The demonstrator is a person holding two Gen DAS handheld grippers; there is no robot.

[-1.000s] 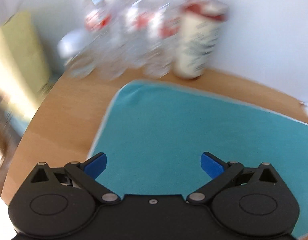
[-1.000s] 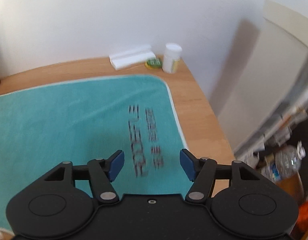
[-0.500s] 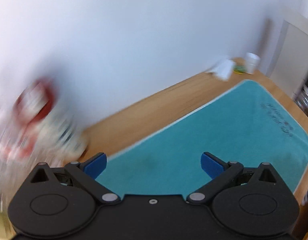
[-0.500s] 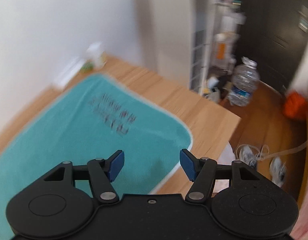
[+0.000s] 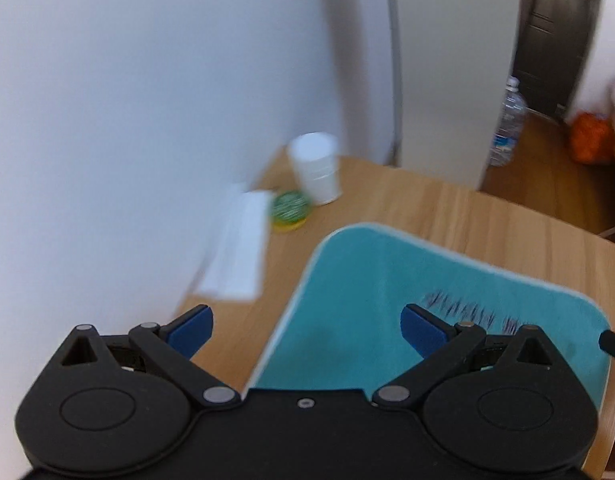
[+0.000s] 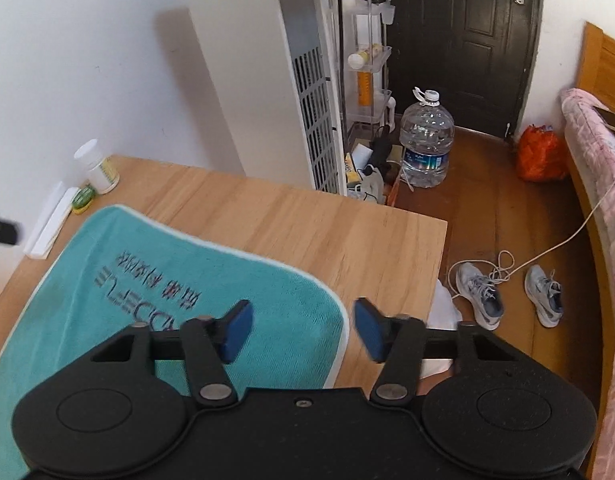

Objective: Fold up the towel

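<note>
A teal towel (image 5: 371,280) (image 6: 155,280) with a white hem and dark printed lettering lies flat on the wooden table (image 5: 447,208) (image 6: 307,232). My left gripper (image 5: 307,328) stands open above the towel's far right corner, its left finger over bare wood and its right finger over cloth. My right gripper (image 6: 301,330) stands open over the towel's near right corner, straddling the hem. Neither holds anything. A black tip of the other gripper shows at the right edge of the left wrist view and at the left edge of the right wrist view.
A white jar (image 5: 315,168) (image 6: 97,170), a green and yellow round thing (image 5: 289,210) and a white flat box (image 5: 239,252) stand by the wall. Beyond the table edge: a big water bottle (image 6: 425,144), shoes (image 6: 479,296), a white appliance (image 6: 303,76), a bed (image 6: 599,184).
Both wrist views have swung to the right, from the bottles and towel middle to the towel's right end. Both grippers stay open and empty.
</note>
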